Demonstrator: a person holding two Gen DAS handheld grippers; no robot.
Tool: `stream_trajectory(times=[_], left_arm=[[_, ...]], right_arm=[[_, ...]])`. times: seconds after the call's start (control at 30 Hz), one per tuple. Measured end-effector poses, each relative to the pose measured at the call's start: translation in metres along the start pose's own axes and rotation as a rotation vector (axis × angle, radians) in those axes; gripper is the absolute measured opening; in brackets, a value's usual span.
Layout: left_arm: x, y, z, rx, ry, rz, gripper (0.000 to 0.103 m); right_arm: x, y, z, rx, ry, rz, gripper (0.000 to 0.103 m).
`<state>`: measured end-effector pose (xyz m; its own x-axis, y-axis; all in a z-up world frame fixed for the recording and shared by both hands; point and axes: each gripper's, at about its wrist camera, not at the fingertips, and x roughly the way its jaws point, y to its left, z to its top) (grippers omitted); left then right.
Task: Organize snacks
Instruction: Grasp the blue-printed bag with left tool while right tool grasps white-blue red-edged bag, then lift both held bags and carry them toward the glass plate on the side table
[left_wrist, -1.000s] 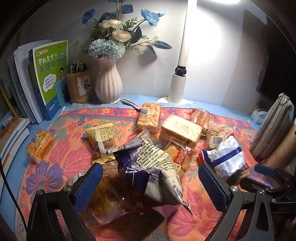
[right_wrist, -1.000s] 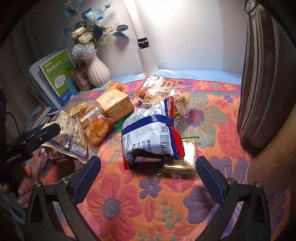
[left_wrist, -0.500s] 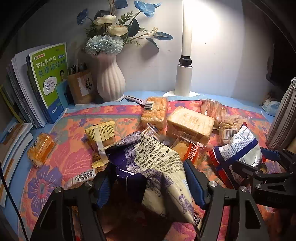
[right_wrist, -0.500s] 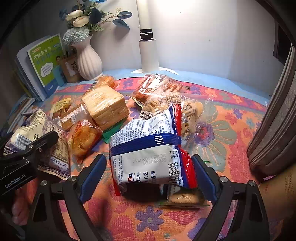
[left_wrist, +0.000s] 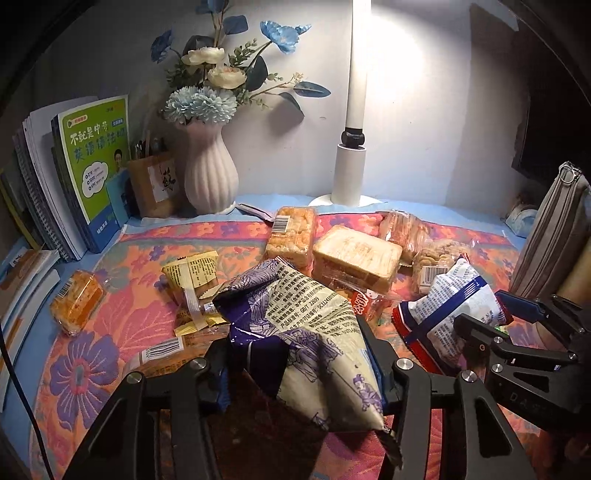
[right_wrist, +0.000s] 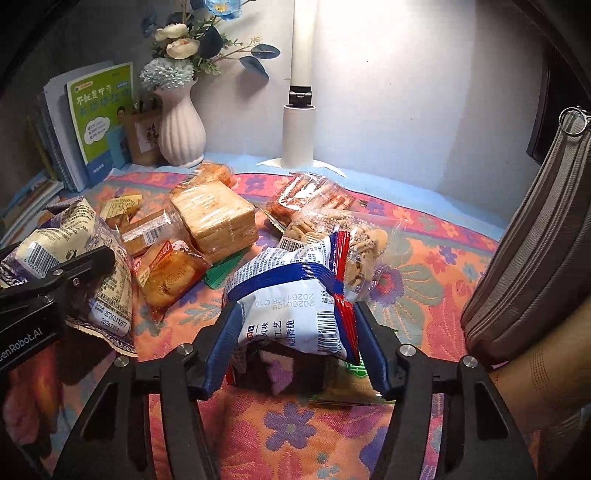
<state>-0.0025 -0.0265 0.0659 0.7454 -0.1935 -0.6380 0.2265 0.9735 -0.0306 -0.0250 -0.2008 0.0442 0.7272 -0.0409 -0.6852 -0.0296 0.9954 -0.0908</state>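
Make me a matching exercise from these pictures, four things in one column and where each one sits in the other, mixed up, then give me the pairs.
Things
1. purple and cream crinkled snack bag
2. white, blue and red snack bag
3. white ribbed vase of flowers
4. small orange wrapped cake

Places
A. alone on the cloth, near the books
B. between the right tongs
C. against the back wall, beside the lamp
D. between the left tongs

Pairs: 1-D, 2-B, 3-C, 4-A

White vase (left_wrist: 209, 175), lamp (left_wrist: 351, 162), green book (left_wrist: 98, 162)
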Motion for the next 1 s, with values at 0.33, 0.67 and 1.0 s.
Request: stream_trajectory(times=[0.33,0.67,1.0], left_arm=[[-0.035,0.000,-0.004,-0.028,-0.026,-0.063,0.053],[-0.061,-0.011,-0.017,-0.015,-0.025,-0.107,0.053],[-0.054,-0.020,-0.021,0.026,-0.019,-0.138,0.053]], right_arm=[[-0.044,-0.024,-0.021,0.146,-0.019,0.158,0.034],[-0.061,-0.036,-0.048,0.172,0.086,0.326,0.054],[-0.064,-0.024,-0.024,-0.139,0.007,0.183,0.091]])
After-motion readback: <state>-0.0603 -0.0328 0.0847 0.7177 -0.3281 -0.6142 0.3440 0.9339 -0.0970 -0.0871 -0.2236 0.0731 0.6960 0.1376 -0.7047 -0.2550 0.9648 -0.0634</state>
